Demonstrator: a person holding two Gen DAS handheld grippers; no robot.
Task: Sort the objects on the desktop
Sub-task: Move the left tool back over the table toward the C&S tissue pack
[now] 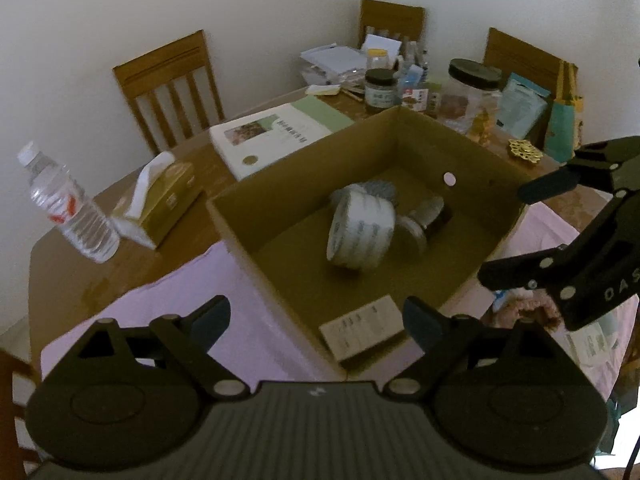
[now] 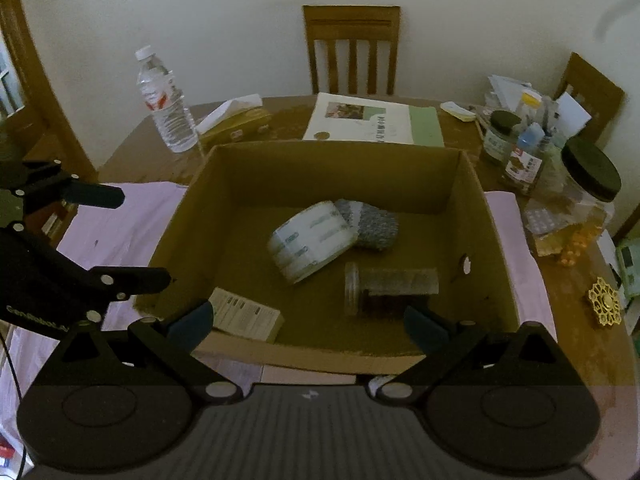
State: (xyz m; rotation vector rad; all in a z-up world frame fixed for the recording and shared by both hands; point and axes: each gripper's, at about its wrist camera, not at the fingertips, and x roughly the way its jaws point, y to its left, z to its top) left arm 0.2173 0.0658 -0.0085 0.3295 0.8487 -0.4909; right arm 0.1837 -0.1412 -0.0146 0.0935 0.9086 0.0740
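Note:
An open cardboard box (image 1: 236, 216) (image 2: 476, 184) stands on the table. Inside lie a white tape roll (image 1: 360, 232) (image 2: 312, 240), a grey woven pouch (image 2: 374, 224) behind it, a clear jar on its side (image 2: 390, 286) (image 1: 426, 218) and a small beige carton (image 1: 362, 332) (image 2: 246, 314) at the near wall. My left gripper (image 1: 316, 320) is open and empty above the box's near corner. My right gripper (image 2: 306, 322) is open and empty above the box's near edge. Each gripper shows in the other's view: the right (image 1: 516, 236), the left (image 2: 136, 238).
A water bottle (image 1: 68, 204) (image 2: 166, 104), a tissue box (image 1: 160, 200) (image 2: 236, 120) and a booklet (image 1: 276, 136) (image 2: 376, 118) lie behind the box. Jars and clutter (image 2: 560, 168) crowd the right. A gold coaster (image 2: 604, 306) lies right. A pink cloth (image 1: 168, 320) covers the near table. Chairs stand around.

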